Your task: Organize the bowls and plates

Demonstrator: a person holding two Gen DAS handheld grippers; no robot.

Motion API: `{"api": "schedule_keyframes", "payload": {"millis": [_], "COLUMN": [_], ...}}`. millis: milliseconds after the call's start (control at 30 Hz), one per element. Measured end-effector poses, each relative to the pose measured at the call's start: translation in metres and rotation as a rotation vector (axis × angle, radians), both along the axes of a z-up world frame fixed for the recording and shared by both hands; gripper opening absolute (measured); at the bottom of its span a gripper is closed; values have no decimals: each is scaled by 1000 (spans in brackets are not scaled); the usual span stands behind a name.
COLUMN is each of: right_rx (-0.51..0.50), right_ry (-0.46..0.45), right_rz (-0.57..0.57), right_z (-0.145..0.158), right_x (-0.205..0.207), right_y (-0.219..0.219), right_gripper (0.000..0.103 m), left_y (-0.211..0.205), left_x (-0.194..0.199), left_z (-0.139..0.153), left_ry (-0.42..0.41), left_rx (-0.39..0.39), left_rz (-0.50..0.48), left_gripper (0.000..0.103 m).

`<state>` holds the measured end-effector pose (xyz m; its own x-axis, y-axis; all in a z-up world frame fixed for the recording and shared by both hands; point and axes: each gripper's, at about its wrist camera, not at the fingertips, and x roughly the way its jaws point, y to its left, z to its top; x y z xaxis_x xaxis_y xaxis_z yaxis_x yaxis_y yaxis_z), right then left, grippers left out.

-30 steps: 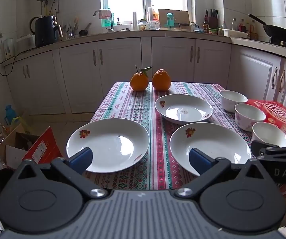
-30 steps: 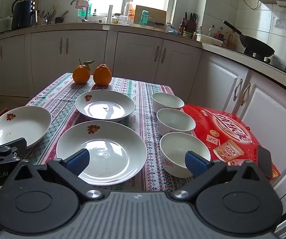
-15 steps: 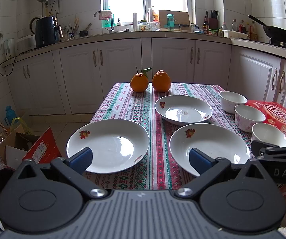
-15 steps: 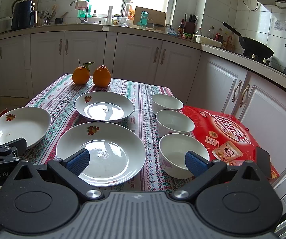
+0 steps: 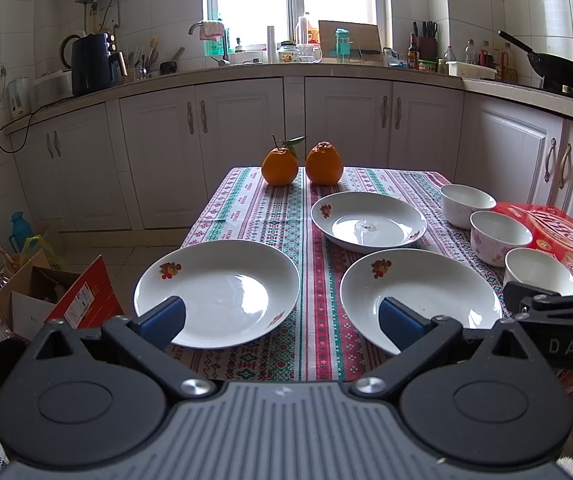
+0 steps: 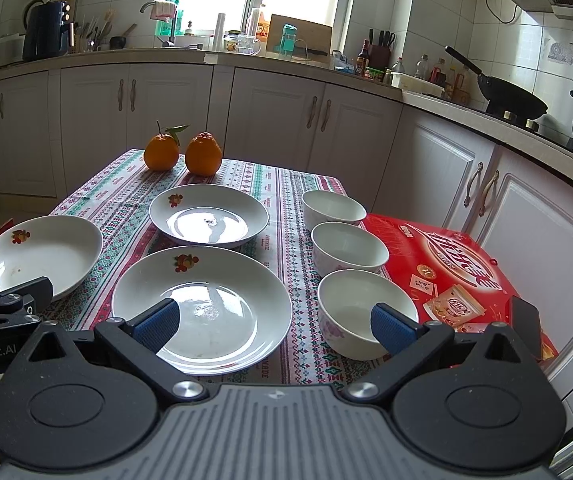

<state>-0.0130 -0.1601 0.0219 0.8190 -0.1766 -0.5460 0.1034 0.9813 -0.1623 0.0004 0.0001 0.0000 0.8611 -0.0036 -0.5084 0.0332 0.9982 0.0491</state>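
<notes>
Three white plates with fruit prints lie on the patterned tablecloth: a near-left plate (image 5: 222, 292), a near-right plate (image 5: 426, 292) and a far plate (image 5: 368, 222). Three white bowls stand in a row on the right: far bowl (image 6: 333, 210), middle bowl (image 6: 349, 247), near bowl (image 6: 360, 312). My left gripper (image 5: 282, 320) is open, hovering before the table's front edge between the two near plates. My right gripper (image 6: 274, 322) is open too, low over the gap between the near-right plate (image 6: 202, 304) and the near bowl. Neither holds anything.
Two oranges (image 5: 302, 164) sit at the table's far end. A red snack box (image 6: 446, 272) lies right of the bowls. White cabinets (image 5: 246, 152) and a cluttered counter ring the room. A cardboard box (image 5: 46, 296) and bags stand on the floor at left.
Both views have shifted very slightly; the grippers stay open and no dish has moved.
</notes>
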Motion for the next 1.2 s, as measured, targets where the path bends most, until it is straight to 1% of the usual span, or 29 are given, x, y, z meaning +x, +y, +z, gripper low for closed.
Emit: {"api": "schedule_keyframes", "payload": {"millis": [100,167,400,567,1200], "right_rx": [-1,-3,-5,-6,-8], "right_ry": [-1,-4,-5,-8,-12], "right_rz": [0,-1,-2,-3,-4], "right_z": [0,1,0,1,1], "right_x": [0,0,-1,-2,-2], "right_y": [0,0,1,1,1], "right_gripper": [103,103,103,103,103], "left_y": [0,-2,0,0,0], "left_x": [0,2,-3,-3,-2], "left_z": [0,7,12,6,6], "left_ry": [0,-2,-1,-4,-7], "left_rx": [1,1,0,0,-2], "left_rz": [0,1,2,5,5], "left_gripper": [102,102,102,102,102]}}
